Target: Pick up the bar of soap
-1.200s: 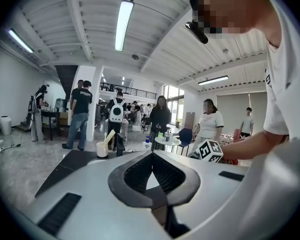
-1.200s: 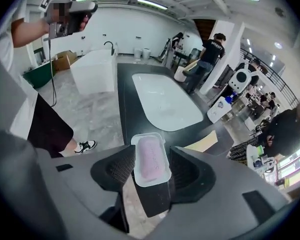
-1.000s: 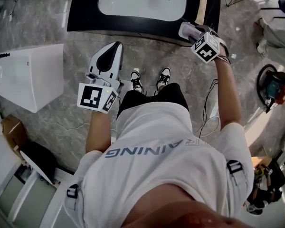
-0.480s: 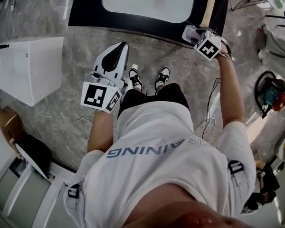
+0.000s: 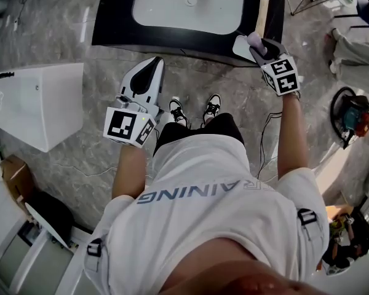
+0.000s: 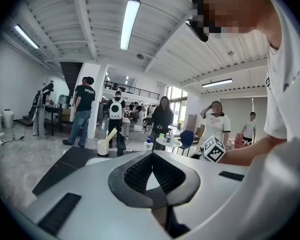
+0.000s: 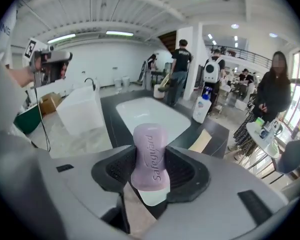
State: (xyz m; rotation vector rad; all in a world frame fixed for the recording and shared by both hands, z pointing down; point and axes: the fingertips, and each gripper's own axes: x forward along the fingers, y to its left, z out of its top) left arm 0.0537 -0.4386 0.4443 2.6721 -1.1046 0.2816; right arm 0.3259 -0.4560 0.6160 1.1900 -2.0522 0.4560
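Since the right gripper point(image 7: 151, 173) clamps the purple soap bar point(image 7: 150, 151) above the counter's point(image 5: 114, 17) front-right corner, the closed, empty left gripper point(image 6: 151, 170) hangs idle.

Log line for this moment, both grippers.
right gripper: shut on soap | left gripper: shut, empty | soap: upright between fingers

Smooth soap bar point(image 7: 150, 156), ribbed matt pads point(image 7: 117, 169), seemingly polished marble floor point(image 5: 80, 158)

Probably open-plan studio hall: ceiling strip lights point(image 6: 129, 24), mezzanine point(image 6: 132, 90), standalone washbasin counter point(image 5: 114, 17).
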